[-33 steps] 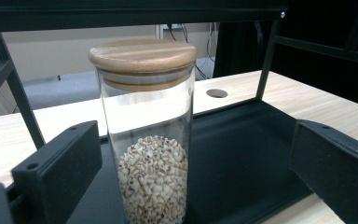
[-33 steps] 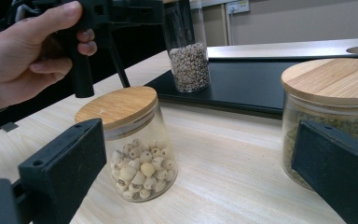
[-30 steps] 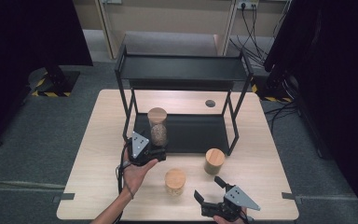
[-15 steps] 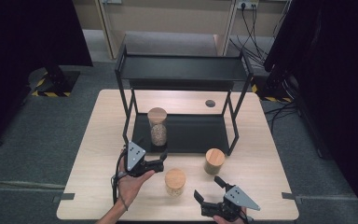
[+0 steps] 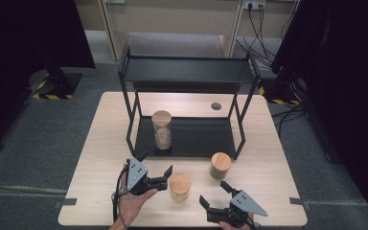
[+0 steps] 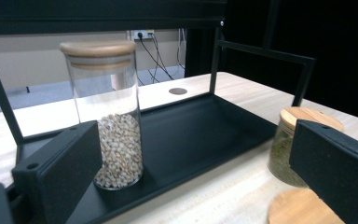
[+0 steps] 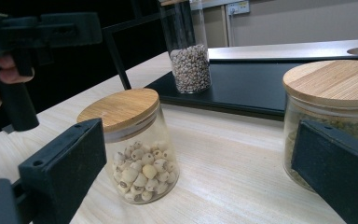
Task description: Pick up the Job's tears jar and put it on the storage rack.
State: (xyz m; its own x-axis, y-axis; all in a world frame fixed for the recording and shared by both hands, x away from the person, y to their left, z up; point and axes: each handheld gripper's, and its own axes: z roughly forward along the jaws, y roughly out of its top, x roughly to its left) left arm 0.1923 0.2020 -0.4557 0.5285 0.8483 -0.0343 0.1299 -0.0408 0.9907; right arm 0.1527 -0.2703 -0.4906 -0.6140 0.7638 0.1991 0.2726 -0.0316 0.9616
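Pale wood table point(image 5: 100, 143) with black two-tier rack point(image 5: 187, 72); left gripper point(image 5: 155, 176) jaws wide, empty, just left of short white-bean jar point(image 5: 180, 187), likely lining up to grasp it; right gripper point(image 5: 216, 195) wide, idle; next, close in around jar body

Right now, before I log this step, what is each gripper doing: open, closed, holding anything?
Left gripper: open, holding nothing, beside the short jar of pale beads.
Right gripper: open, holding nothing.
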